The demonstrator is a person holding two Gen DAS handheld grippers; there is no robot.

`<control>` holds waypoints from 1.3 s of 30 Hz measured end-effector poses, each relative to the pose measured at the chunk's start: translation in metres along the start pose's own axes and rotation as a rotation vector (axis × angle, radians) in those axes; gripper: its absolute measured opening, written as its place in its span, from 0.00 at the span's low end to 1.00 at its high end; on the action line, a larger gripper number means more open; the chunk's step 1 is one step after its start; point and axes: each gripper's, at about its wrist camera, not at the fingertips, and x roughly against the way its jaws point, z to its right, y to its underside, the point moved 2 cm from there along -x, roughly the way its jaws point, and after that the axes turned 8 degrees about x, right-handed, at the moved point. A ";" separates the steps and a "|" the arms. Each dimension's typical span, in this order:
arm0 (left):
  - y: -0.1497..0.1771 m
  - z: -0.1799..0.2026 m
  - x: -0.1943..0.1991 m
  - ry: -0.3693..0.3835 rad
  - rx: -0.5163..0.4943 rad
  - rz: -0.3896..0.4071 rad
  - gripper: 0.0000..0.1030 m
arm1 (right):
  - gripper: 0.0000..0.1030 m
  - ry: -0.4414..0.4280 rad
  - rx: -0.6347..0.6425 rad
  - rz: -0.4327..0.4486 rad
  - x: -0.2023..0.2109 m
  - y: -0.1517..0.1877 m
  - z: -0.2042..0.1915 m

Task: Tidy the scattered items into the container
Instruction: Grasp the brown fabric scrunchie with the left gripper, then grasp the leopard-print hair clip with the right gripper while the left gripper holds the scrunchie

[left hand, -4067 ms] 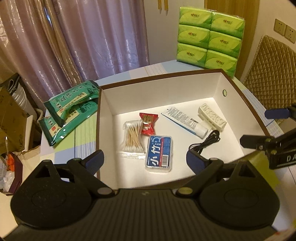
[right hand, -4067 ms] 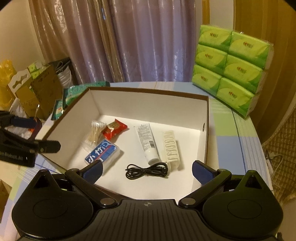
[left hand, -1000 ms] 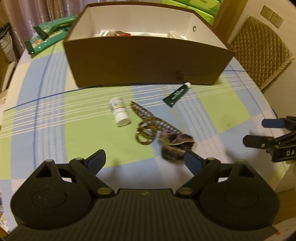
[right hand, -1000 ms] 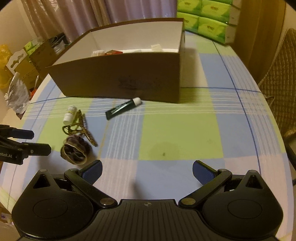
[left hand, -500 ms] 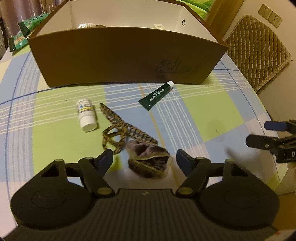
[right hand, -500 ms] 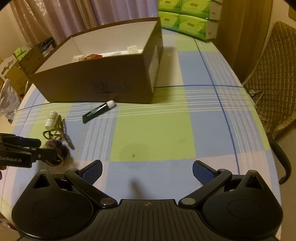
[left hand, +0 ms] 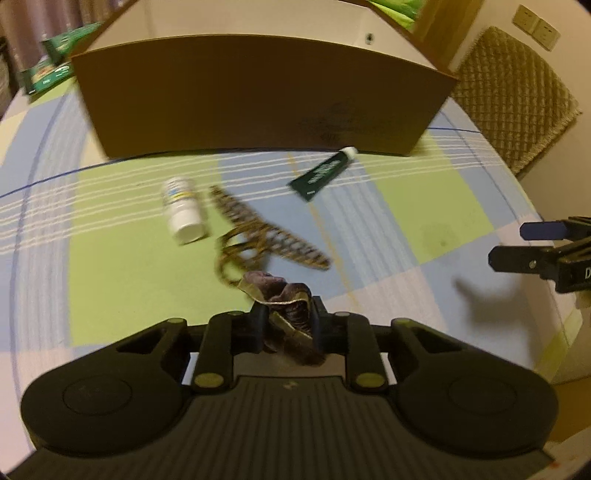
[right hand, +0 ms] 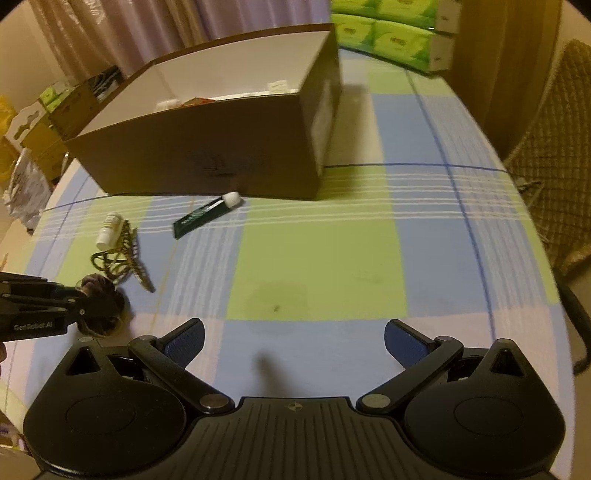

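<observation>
My left gripper is shut on a dark purple scrunchie, low over the checked tablecloth; it shows at the left of the right wrist view. A leopard-print hair clip, a small white bottle and a dark green tube lie between it and the brown cardboard box. My right gripper is open and empty above the near table, right of these items. The box holds several items, mostly hidden behind its near wall.
Green tissue packs stand behind the box at the back right. Green packets lie left of the box. A quilted chair stands at the table's right edge. Boxes and bags sit beyond the left edge.
My left gripper has moved down onto the scrunchie and shut on it. My right gripper has stayed open and shifted slightly to the right.
</observation>
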 end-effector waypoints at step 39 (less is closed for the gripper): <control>-0.011 -0.109 0.012 -0.097 0.153 0.018 0.20 | 0.54 -0.255 0.416 0.040 -0.111 -0.058 -0.163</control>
